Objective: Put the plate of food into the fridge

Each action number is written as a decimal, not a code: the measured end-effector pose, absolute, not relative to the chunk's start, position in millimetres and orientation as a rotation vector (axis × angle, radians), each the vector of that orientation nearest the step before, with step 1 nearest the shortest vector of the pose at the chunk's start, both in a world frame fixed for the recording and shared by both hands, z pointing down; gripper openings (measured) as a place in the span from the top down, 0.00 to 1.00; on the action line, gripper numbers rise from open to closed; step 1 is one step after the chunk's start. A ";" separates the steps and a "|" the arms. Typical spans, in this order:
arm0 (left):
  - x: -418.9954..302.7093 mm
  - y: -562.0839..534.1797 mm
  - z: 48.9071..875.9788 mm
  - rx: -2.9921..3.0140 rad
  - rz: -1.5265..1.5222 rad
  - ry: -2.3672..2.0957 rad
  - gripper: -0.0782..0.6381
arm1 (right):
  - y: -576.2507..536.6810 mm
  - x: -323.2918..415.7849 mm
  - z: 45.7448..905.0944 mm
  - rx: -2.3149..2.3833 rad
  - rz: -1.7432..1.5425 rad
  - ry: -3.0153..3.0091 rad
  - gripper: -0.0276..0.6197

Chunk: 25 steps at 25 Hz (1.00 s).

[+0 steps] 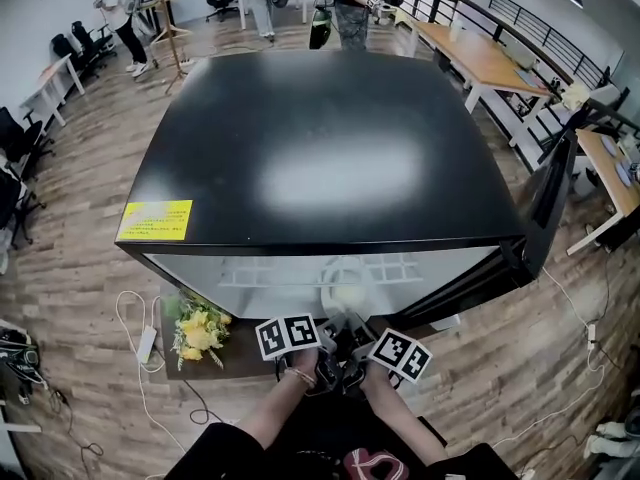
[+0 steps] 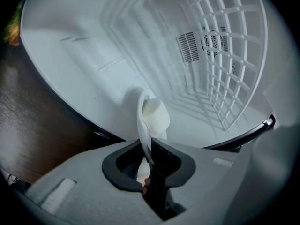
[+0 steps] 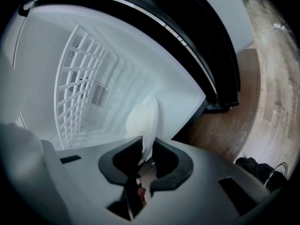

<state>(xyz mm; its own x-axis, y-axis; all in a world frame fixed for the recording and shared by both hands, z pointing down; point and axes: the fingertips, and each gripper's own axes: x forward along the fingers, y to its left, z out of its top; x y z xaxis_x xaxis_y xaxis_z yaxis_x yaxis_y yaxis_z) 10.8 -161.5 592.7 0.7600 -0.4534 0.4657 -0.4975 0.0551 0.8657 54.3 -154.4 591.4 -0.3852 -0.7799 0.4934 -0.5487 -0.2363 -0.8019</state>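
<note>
A white plate (image 1: pixel 345 293) carrying a pale bun (image 2: pixel 156 115) hangs at the mouth of the open black fridge (image 1: pixel 320 158). My left gripper (image 1: pixel 325 345) is shut on the plate's left rim and my right gripper (image 1: pixel 362 348) on its right rim. The left gripper view has the plate (image 2: pixel 142 121) edge-on, pinched in the left gripper (image 2: pixel 149 146), with the white fridge interior behind it. In the right gripper view the plate (image 3: pixel 152 123) and bun (image 3: pixel 137 118) rise from the right gripper (image 3: pixel 147 153). A white wire shelf (image 3: pixel 79 78) stands close beside the plate.
The fridge door (image 1: pixel 550 198) stands open to the right. A bunch of yellow flowers (image 1: pixel 200 330) lies on a low wooden surface left of my hands, with white cables (image 1: pixel 140 343) on the floor. A yellow label (image 1: pixel 155 220) sits on the fridge top. Desks and people are far behind.
</note>
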 end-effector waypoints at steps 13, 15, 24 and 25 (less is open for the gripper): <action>13.0 -184.2 598.3 1.524 0.030 -0.816 0.81 | -178.1 58.5 595.5 -1.653 -1.639 1.825 0.84; 15.5 -188.1 597.3 1.520 0.023 -0.815 0.81 | -181.7 61.2 594.1 -1.659 -1.631 1.828 0.84; 20.8 -197.3 602.7 1.475 0.009 -0.830 0.81 | -191.4 67.6 596.4 -1.691 -1.610 1.850 0.84; 20.7 -198.3 602.8 1.471 0.003 -0.833 0.81 | -192.3 67.6 596.2 -1.692 -1.608 1.854 0.84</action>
